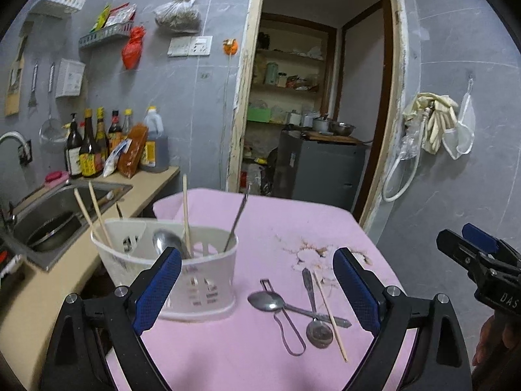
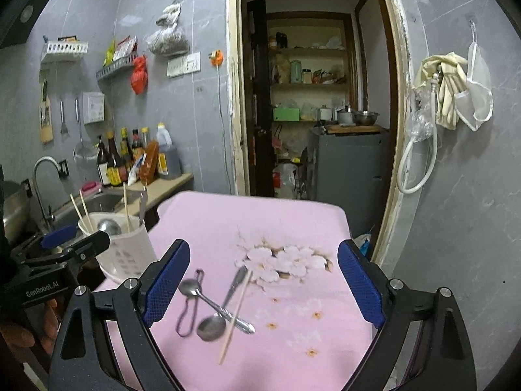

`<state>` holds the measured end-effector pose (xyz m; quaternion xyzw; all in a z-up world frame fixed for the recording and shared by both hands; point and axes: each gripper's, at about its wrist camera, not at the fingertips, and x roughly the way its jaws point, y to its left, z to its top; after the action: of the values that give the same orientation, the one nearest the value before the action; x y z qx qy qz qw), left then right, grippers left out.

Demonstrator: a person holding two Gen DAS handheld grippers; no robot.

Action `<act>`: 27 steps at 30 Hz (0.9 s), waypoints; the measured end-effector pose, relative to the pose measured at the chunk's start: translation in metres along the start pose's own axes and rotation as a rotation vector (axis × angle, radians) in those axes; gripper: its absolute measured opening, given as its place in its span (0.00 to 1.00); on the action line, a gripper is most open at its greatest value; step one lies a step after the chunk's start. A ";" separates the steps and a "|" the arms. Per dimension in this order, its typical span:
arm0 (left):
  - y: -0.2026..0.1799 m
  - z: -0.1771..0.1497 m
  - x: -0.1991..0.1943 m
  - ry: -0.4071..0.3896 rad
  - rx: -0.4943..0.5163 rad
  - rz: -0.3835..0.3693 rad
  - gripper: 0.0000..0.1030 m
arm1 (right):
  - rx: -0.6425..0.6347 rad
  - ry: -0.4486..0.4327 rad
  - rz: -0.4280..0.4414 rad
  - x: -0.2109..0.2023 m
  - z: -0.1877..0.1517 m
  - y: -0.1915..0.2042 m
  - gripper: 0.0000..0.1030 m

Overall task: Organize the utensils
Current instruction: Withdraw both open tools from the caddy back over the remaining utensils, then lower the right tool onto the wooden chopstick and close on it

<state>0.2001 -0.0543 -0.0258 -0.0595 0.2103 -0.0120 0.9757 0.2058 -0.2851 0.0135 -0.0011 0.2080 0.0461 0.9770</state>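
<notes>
A white slotted utensil holder [image 1: 182, 277] stands at the left of the pink table; it also shows in the right wrist view [image 2: 128, 254]. It holds chopsticks, a spoon and a metal utensil. On the cloth lie two crossed spoons [image 1: 314, 325] [image 2: 211, 325], a wire peeler [image 1: 283, 322] [image 2: 189, 306] and one chopstick [image 1: 330, 316] [image 2: 236, 312]. My left gripper [image 1: 257, 290] is open and empty, above the table between holder and loose utensils. My right gripper [image 2: 263, 286] is open and empty, above the loose utensils.
The pink flowered tablecloth [image 2: 293, 228] covers the table. A sink [image 1: 55, 215] and counter with sauce bottles [image 1: 97, 150] lie to the left. A doorway [image 1: 319, 97] to a pantry with a grey cabinet is behind. Gloves and a hose hang on the right wall [image 1: 433, 123].
</notes>
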 end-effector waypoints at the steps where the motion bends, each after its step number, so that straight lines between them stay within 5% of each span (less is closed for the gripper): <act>1: -0.002 -0.006 0.002 0.004 -0.008 0.014 0.91 | -0.002 0.010 0.002 0.003 -0.004 -0.002 0.86; 12: -0.018 -0.036 0.029 0.091 -0.001 0.077 0.91 | 0.035 0.143 0.057 0.046 -0.045 -0.020 0.86; 21: -0.012 -0.058 0.071 0.299 -0.053 0.001 0.91 | 0.082 0.313 0.122 0.090 -0.074 -0.032 0.85; 27: -0.013 -0.074 0.093 0.427 -0.094 -0.052 0.80 | 0.107 0.407 0.185 0.121 -0.085 -0.034 0.70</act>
<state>0.2543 -0.0797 -0.1287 -0.1064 0.4109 -0.0394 0.9046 0.2841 -0.3099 -0.1136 0.0606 0.4020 0.1231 0.9053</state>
